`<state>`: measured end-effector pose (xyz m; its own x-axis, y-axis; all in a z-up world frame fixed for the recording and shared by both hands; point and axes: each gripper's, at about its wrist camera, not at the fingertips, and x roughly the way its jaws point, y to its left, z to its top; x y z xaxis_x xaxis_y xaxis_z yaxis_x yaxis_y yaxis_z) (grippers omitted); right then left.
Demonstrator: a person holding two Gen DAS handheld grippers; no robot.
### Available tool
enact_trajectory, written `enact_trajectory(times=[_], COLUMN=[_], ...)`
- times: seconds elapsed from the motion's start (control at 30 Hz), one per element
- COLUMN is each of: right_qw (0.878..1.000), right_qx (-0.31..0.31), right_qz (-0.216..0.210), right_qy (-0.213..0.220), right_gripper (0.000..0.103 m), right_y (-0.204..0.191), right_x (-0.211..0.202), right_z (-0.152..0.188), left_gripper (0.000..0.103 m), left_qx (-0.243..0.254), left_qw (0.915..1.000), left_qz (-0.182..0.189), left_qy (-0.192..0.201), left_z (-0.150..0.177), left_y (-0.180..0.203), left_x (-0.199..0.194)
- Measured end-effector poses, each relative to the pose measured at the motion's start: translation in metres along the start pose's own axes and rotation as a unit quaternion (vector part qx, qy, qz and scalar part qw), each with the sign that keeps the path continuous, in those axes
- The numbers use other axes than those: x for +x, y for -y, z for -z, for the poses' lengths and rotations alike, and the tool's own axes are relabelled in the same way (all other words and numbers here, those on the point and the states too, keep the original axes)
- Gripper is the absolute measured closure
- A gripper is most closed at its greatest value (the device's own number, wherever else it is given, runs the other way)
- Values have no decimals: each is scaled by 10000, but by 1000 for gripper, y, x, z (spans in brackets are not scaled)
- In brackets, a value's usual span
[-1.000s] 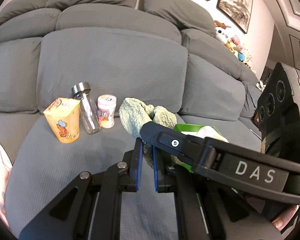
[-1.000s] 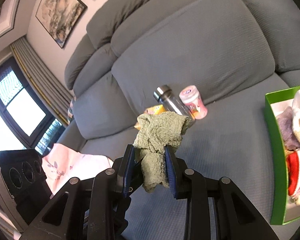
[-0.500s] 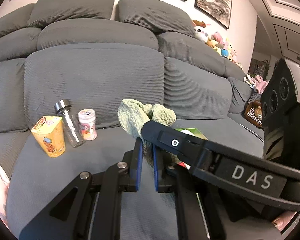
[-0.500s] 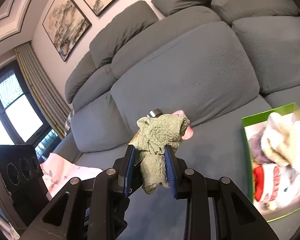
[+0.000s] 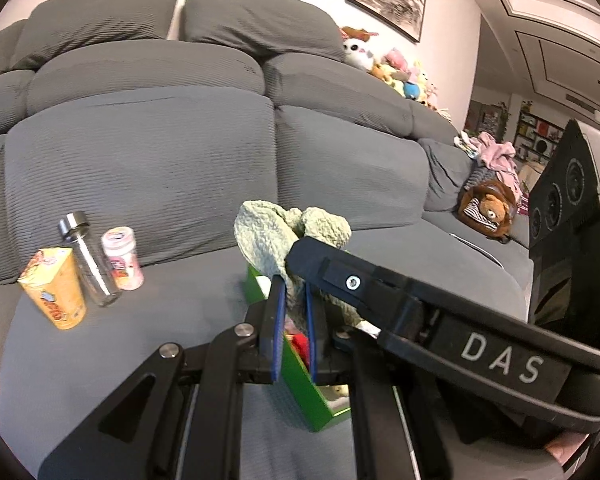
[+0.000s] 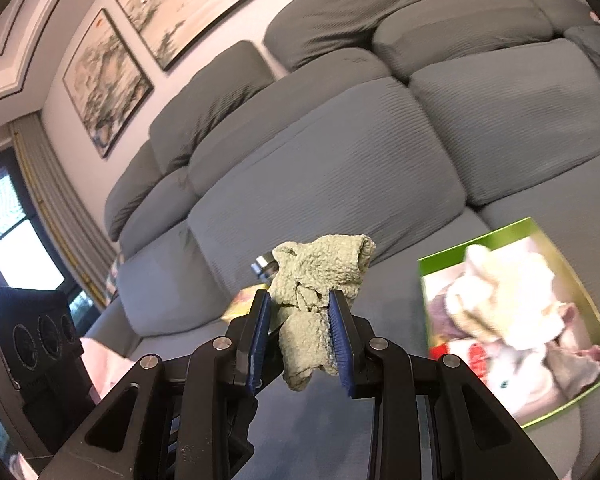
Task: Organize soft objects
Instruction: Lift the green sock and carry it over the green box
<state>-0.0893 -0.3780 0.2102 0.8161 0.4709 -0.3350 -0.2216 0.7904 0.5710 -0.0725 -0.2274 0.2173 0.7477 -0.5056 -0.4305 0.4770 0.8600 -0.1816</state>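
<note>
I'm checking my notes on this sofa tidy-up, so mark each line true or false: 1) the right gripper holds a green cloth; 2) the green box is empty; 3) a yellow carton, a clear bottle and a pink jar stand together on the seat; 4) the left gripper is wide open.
1) True: the right gripper is closed on the green cloth.
2) False: the green box already holds soft toys.
3) True: the yellow carton, clear bottle and pink jar stand side by side on the sofa seat.
4) False: the left gripper is shut, its jaws close together on the same green cloth.
</note>
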Motion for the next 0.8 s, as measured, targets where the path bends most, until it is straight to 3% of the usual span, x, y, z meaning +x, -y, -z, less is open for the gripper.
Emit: enact_trajectory(times=[0.43,0.8], right_qw=[9955,9881], right_qx=[441,876], right_qz=[837,1258], right_qy=[63,-132], right_gripper=[70,70], right_y=[53,91], right_x=[-12,-6], right_z=[-3,-1], left_gripper=[98,98], left_qx=[41,-118], left_qw=[9966,9897], left_qz=[613,967], left_qy=[-551,-1045], left_z=[6,14], left_y=[30,39], left_x=[48,87])
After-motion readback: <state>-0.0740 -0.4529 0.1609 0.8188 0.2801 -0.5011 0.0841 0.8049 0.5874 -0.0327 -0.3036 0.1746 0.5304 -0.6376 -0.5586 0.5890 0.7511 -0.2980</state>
